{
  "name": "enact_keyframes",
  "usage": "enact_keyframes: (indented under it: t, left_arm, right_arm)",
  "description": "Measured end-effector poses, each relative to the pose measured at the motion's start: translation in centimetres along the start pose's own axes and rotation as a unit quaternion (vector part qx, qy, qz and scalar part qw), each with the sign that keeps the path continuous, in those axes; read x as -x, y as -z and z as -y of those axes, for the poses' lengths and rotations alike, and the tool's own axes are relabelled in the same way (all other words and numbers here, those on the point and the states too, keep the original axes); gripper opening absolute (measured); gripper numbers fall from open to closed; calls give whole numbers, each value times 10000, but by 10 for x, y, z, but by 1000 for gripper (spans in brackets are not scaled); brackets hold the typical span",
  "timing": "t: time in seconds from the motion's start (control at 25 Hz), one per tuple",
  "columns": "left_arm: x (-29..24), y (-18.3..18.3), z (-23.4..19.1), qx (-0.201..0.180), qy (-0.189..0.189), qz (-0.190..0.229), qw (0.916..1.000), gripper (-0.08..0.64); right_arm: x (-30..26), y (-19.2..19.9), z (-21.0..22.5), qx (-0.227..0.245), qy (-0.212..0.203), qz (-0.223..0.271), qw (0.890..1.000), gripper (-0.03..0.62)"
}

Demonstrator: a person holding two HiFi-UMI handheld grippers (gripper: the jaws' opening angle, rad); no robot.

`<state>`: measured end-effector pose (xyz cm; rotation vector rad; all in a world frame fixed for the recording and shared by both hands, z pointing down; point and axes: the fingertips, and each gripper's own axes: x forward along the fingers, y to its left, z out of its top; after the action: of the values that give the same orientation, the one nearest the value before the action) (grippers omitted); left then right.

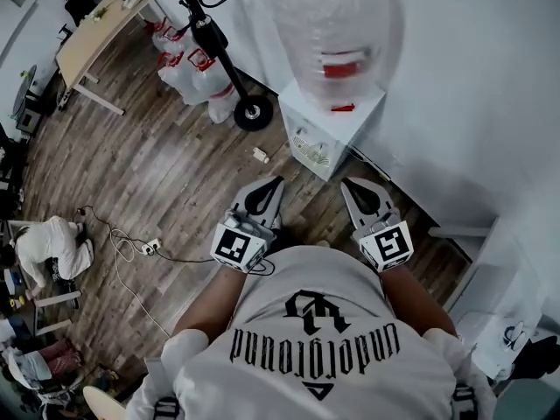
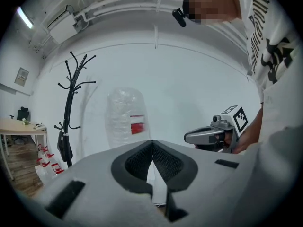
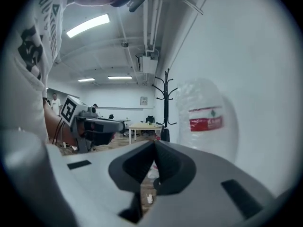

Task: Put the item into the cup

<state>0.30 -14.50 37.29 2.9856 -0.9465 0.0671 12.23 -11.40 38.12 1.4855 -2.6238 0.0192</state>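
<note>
— The floor left of the water dispenser?
— Matt, grainy wood planks. The dispenser's smooth white plastic; the bottle on it is clear, crinkled plastic.
— The left gripper?
— Matt grey plastic shell, black mesh-textured pads.

Upper centre: clear plastic water bottle on white box-shaped dispenser; left of it, black metal coat stand with white plastic bags beside its base; pale wooden table in upper left corner; lower centre, left gripper and right gripper side by side.
</note>
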Motion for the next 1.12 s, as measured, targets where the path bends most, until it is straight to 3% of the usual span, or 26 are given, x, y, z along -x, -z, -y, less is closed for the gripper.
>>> enact_keyframes:
  t: [0.24,0.64,0.92,1.12]
  left_arm:
    - [8,-33,16,-106,-164,191,9996,2]
    - [52,-49,34,40,-523,-90,9986,2]
    - [81,-56,35,-140,-241,18,9996,3]
    - [121,-63,35,10,-61,-12,10000,2]
  right_arm:
    - [15,-17,-6,149,-268,147,9994,6]
    - [21,-41,-38,289,-780,349,9959,6]
    - [27,-50,-71,232,-617,389,9971,6]
    - [34,-63,-110,215,-447,436,9978,6]
